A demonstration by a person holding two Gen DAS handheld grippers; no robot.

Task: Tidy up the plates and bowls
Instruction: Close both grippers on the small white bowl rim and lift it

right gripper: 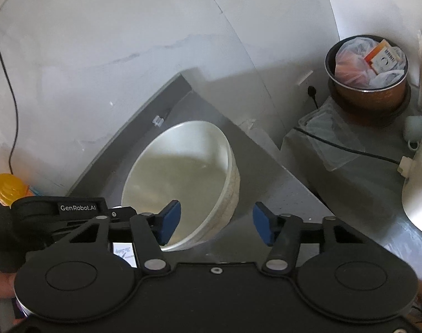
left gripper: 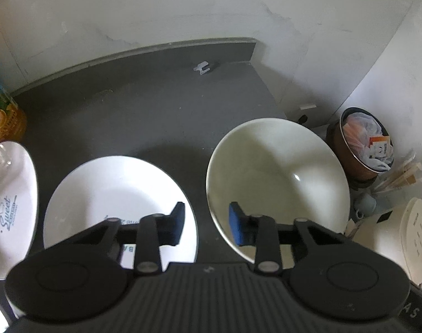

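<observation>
A cream bowl (left gripper: 277,183) sits on the dark grey counter (left gripper: 141,116), with a white plate (left gripper: 119,208) to its left. A second white plate (left gripper: 8,208), printed "Sweet", lies at the far left. My left gripper (left gripper: 207,224) hangs over the gap between plate and bowl, one pad above each, pressing on nothing. In the right wrist view my right gripper (right gripper: 216,223) straddles the near right wall of the bowl (right gripper: 180,183). Its left pad is inside, its right pad outside and clear of the wall.
An orange juice carton (left gripper: 2,111) stands at the counter's left. A brown pot (right gripper: 367,66) stuffed with bags sits at the back right, with a black cable (right gripper: 349,147) and a pale mug (right gripper: 415,130) near it. A cream appliance (left gripper: 405,236) is at the right.
</observation>
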